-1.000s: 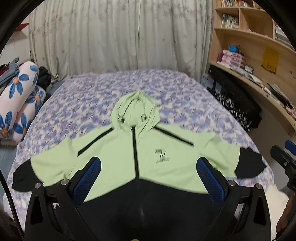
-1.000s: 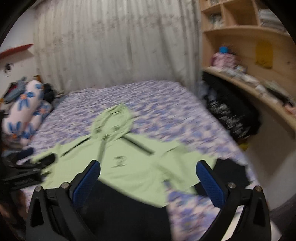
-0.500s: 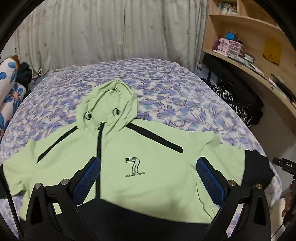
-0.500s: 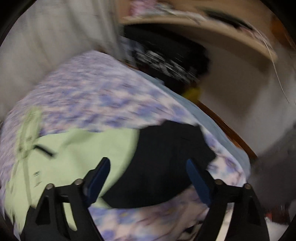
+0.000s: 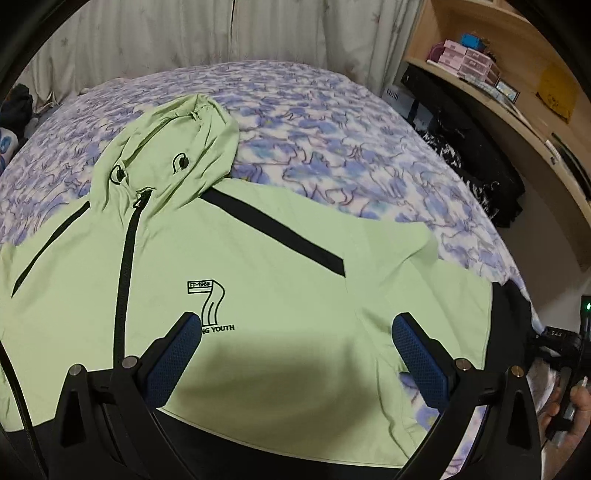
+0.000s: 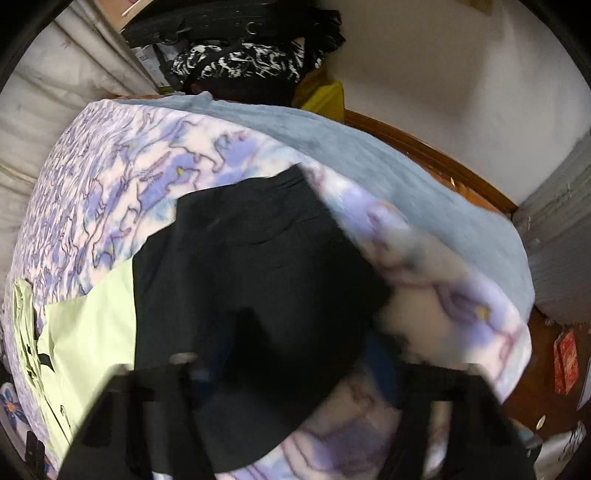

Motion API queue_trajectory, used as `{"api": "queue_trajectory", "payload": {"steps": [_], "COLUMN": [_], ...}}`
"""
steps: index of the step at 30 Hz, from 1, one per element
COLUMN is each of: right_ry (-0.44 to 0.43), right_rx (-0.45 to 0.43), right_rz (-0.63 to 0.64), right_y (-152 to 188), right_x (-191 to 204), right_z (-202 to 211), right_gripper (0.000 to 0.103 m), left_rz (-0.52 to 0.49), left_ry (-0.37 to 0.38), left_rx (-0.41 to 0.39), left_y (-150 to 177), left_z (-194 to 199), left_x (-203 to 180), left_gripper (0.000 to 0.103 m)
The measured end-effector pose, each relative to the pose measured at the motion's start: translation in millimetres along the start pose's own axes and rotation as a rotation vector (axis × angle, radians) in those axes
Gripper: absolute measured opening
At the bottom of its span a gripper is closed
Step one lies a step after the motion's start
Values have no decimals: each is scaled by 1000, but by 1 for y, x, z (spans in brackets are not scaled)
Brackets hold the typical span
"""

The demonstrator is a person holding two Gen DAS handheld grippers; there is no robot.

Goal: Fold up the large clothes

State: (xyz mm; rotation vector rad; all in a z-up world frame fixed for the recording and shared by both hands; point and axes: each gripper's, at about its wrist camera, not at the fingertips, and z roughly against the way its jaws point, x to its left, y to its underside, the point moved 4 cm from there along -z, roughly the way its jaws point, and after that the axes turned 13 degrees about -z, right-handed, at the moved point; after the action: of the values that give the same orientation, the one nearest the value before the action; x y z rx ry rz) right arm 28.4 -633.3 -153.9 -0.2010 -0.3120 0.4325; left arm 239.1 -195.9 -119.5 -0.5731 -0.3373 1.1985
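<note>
Although it takes up most of the near half of the bed, the pale green zip-front hooded jacket (image 5: 280, 280) with black lower panel and black sleeve ends looks light and limp: thin, smooth fabric that should drape, slide a little on the bedding and crease wherever it is pinched. It lies face up and spread flat, hood toward the far curtain, sleeves out to left and right. Sensible holds, I judge, are the black cuff (image 6: 258, 258) at the right edge of the bed, the hem corners and the shoulder seams, where doubled cloth gives more to pinch.

Under it, the bed (image 5: 332, 122) wears a soft purple-and-white patterned cover, with a grey-blue blanket (image 6: 369, 158) draped at its right side, so the surface will give under pressure. Beyond stand a pale curtain (image 5: 184, 33) and, to the right, a wooden shelf unit (image 5: 517, 55) with small pink boxes, above a heap of black-and-white clothes (image 5: 476, 173).

Over the jacket's chest the left gripper (image 5: 295, 350) hangs with its blue-padded fingers spread wide, holding nothing. Low over the black cuff, the right gripper (image 6: 295, 373) is too blurred to tell whether it is spread or closed.
</note>
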Motion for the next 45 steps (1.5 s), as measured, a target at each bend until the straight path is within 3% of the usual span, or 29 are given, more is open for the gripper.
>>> {"api": "queue_trajectory", "payload": {"steps": [1, 3, 7, 9, 11, 12, 13, 15, 18, 21, 24, 29, 33, 37, 40, 42, 43, 45], "right_ry": [-8, -43, -296, -443, -535, -545, -549, -535, -504, -495, -481, -436, -416, -415, -410, -406, -405, -401], "right_rx": [-4, -105, -304, -282, -186, -143, -117, -100, -68, -9, 10, -1, 2, -1, -2, 10, 14, 16], "right_rz": [9, 74, 322, 452, 601, 672, 716, 792, 852, 801, 716, 618, 596, 604, 607, 599, 597, 595], "right_y": [1, 6, 59, 103, 160, 186, 204, 237, 261, 262, 249, 224, 216, 212, 212, 211, 211, 211], "right_x": [6, 30, 116, 159, 199, 215, 221, 229, 228, 218, 204, 184, 177, 170, 167, 166, 165, 164], "right_z": [0, 23, 99, 127, 142, 142, 140, 133, 119, 106, 99, 92, 89, 89, 89, 87, 87, 88], "right_gripper": [7, 7, 7, 8, 11, 22, 46, 72, 72, 72, 72, 72, 72, 72, 72, 72, 72, 72], "left_rz": [-8, -22, -37, -34, -5, 11, 28, 48, 60, 72, 77, 51, 29, 62, 68, 30, -18, -65], "left_ry": [-11, -35, -159, -165, -138, -127, -120, -103, -60, 43, 156, 323, 436, 409, 375, 327, 275, 240], "left_rx": [-1, -11, -61, -75, -86, -92, -94, -83, -52, -13, 25, 106, 203, 246, 223, 234, 245, 253], "left_y": [0, 0, -5, -5, -5, -4, -2, 4, 17, 30, 41, 56, 73, 87, 85, 81, 78, 73], "left_z": [1, 6, 28, 38, 47, 50, 53, 55, 51, 41, 26, -5, -37, -63, -71, -73, -72, -69], "left_x": [1, 7, 29, 40, 54, 61, 69, 82, 95, 98, 89, 44, 5, -11, -21, -31, -39, -42], "left_gripper": [102, 102, 97, 97, 97, 97, 97, 97, 97, 95, 82, 74, 43, 41, 51, 52, 33, 23]}}
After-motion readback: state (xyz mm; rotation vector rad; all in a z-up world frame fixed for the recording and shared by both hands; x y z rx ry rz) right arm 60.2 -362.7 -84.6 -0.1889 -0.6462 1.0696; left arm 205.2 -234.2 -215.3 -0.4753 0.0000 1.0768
